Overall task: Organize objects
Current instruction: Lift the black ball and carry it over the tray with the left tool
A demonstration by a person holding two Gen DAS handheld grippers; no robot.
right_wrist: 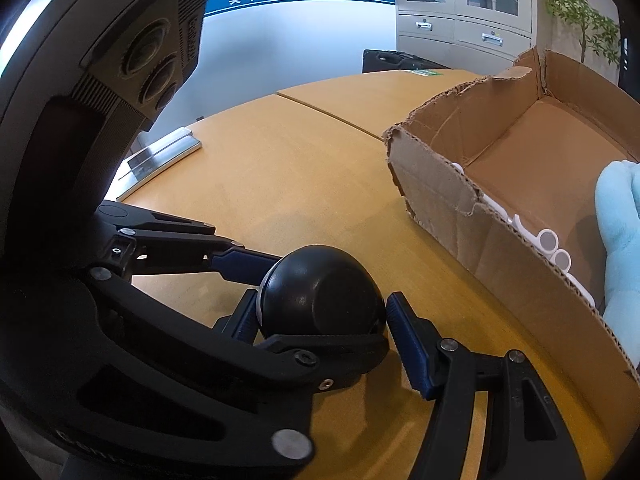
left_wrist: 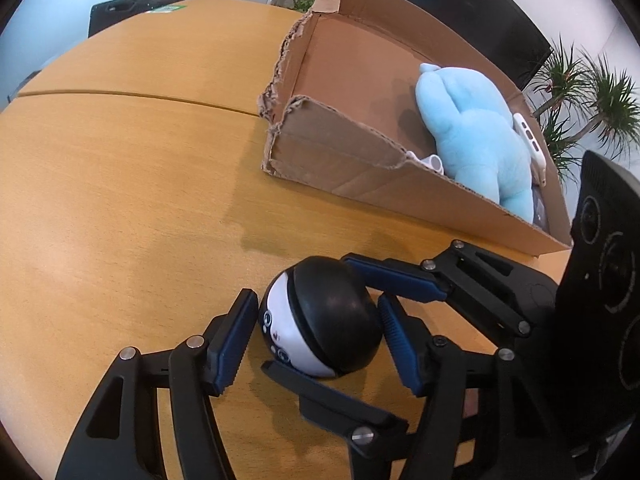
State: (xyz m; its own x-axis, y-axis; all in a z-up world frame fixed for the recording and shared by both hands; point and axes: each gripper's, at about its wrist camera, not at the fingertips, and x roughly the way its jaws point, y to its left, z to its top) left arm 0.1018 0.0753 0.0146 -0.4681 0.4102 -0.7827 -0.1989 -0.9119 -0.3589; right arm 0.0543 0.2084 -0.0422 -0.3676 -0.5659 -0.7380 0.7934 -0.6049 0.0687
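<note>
A round black and white gadget (left_wrist: 324, 316) lies on the wooden table (left_wrist: 120, 184), also seen in the right wrist view (right_wrist: 320, 292). Both grippers close around it from two sides. My left gripper (left_wrist: 316, 340) has its blue pads against the white face and the black back. My right gripper (right_wrist: 320, 320) also has its pads against the ball; it shows in the left wrist view (left_wrist: 340, 312). A torn cardboard box (left_wrist: 352, 168) behind holds a light blue plush toy (left_wrist: 476, 136) and white tubes (right_wrist: 552, 248).
A metal strip (right_wrist: 168, 152) lies at the table's far left edge. A black case (right_wrist: 392, 60), grey cabinets (right_wrist: 464, 12) and potted plants (left_wrist: 592, 100) stand beyond the table. The box (right_wrist: 500, 220) sits close on the right.
</note>
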